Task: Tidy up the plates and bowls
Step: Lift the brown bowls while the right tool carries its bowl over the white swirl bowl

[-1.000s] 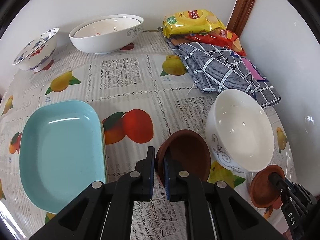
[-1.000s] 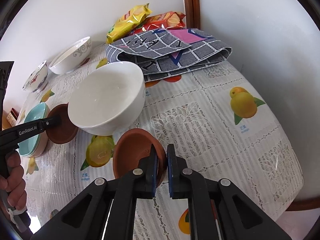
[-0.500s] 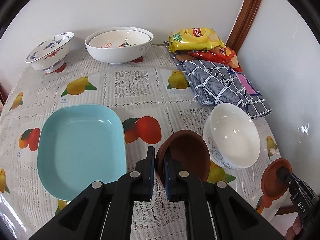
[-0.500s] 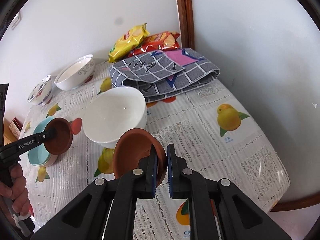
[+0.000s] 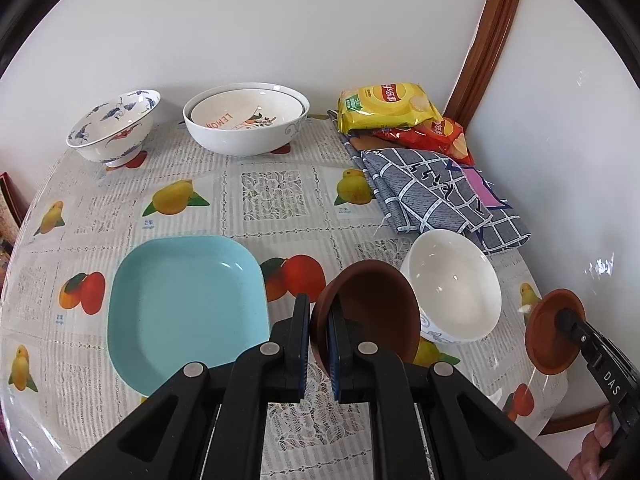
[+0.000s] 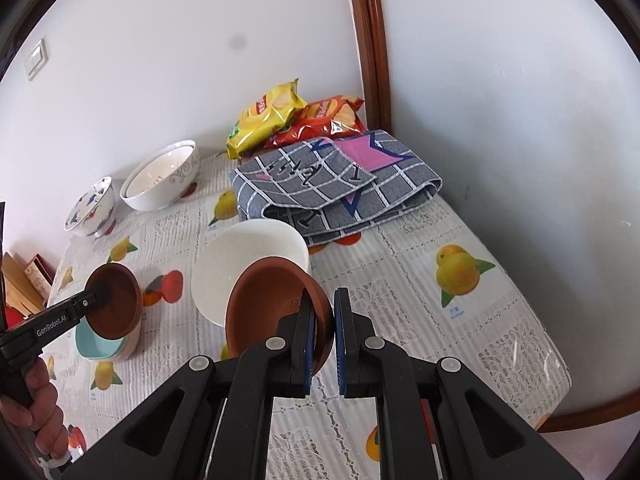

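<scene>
White walls met at a corner behind a table (image 5: 280, 196) covered with a lace-and-fruit print cloth. Above it, the left gripper (image 5: 318, 344) was pinched tight on the rim of a dark brown bowl (image 5: 372, 308), one finger outside the wall and one inside, the bowl tilted and clear of the table. The right gripper (image 6: 322, 340) was likewise clamped on the rim of a lighter brown bowl (image 6: 272, 304), tilted with its opening toward the left of that view and also off the cloth. Between and beneath the two held bowls a plain white bowl (image 5: 452, 284) with a grey scroll pattern on its outside stood upright on the table. Left of the dark bowl sat a light blue squarish dish (image 5: 184, 308); the right wrist view showed it as the top of a short stack. Farther back by the wall stood a large white bowl (image 5: 246, 124) with a smaller lettered bowl nested inside it, and left of that a footed blue-and-white patterned bowl (image 5: 114, 126). Toward the corner lay a folded grey checked cloth (image 5: 432, 196), touching the white bowl's far side in the left view, with a yellow snack bag (image 5: 384, 108) and a red snack bag (image 5: 432, 136) behind it. A hand (image 6: 38, 404) gripped the left gripper's handle at the edge of the right wrist view
</scene>
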The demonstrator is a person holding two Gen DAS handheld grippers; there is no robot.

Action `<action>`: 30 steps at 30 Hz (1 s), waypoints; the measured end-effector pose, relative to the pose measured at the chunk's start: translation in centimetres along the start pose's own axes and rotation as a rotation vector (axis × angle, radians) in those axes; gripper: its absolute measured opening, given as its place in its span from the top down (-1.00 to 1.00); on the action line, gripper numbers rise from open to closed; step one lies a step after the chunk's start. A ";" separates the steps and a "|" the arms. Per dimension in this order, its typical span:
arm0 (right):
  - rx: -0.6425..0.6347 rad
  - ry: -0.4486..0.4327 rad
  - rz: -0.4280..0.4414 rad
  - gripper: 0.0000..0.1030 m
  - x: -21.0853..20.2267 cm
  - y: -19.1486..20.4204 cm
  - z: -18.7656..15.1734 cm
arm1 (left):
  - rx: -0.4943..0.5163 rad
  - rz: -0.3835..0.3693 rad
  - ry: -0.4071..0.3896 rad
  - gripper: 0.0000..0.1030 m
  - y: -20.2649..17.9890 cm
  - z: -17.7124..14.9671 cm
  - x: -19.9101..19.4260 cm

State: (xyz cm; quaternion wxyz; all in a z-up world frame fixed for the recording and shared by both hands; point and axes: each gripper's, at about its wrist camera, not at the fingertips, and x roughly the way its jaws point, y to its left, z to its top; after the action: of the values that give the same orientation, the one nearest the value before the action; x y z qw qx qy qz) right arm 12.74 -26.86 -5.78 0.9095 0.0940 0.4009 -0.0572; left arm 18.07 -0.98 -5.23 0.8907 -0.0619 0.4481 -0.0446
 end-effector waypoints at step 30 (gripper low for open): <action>-0.063 0.031 0.017 0.83 4.4 3.3 2.4 | -0.065 0.042 -0.008 0.84 3.4 2.1 0.4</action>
State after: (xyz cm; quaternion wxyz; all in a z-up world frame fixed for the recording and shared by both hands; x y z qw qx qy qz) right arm 18.02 -24.31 -7.06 0.9062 0.0698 0.4155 -0.0353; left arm 20.06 2.49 -4.85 0.8907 -0.0813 0.4471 -0.0110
